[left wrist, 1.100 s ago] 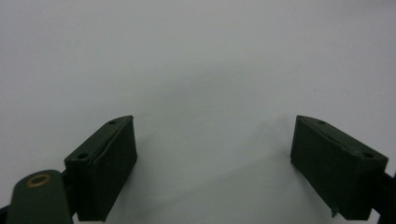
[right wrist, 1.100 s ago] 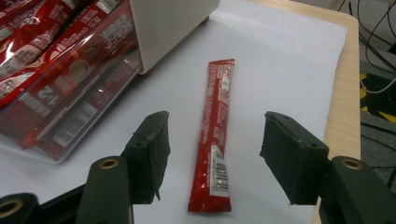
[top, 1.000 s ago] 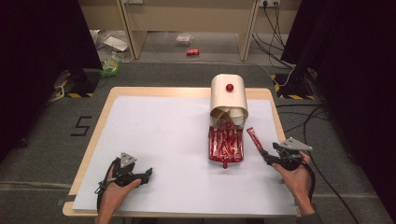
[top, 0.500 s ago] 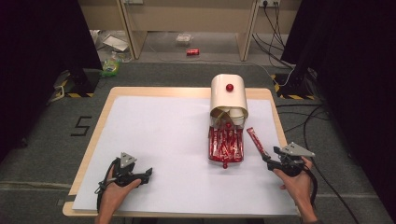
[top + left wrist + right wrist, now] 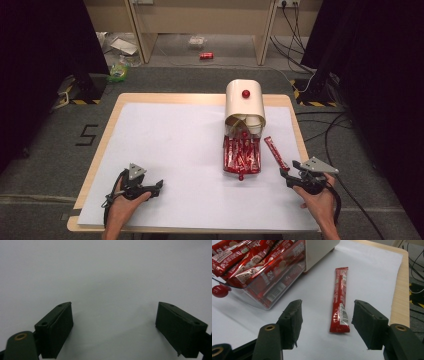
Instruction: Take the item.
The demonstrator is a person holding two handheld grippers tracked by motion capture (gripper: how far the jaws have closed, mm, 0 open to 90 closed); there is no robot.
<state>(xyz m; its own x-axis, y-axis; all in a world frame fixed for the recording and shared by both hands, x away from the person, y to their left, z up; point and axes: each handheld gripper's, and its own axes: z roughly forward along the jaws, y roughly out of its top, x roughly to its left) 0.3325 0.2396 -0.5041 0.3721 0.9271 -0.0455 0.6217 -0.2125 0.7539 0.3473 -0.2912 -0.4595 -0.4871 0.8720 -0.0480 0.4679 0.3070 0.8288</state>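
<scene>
- The right tool (image 5: 286, 173) sits low over the white sheet (image 5: 175, 150) at the near right part of the counter (image 5: 112, 107), with the person's right hand (image 5: 317, 200) behind it and the forearm coming in from the bottom edge.
- This tool points away from the person and a little toward the middle, and the grey three-cornered plate on it faces up.
- Its jaws stand apart and grip nothing. In the right gripper view the near end of the single red sachet stick (image 5: 340, 300) lies flat on the sheet between the two pads (image 5: 368, 323), closer to the right pad, and I see no contact with either.
- The stick runs away from the tool, just beside the clear drawer (image 5: 265, 283) full of the same red sachets, which is pulled out of the cream box (image 5: 245, 102).
- The left tool (image 5: 159, 185) rests at the near left of the sheet, well apart from the sachets, with the left hand (image 5: 125, 202) wrapped around it.
- Its jaws are wide apart, with bare white sheet between them.
</scene>
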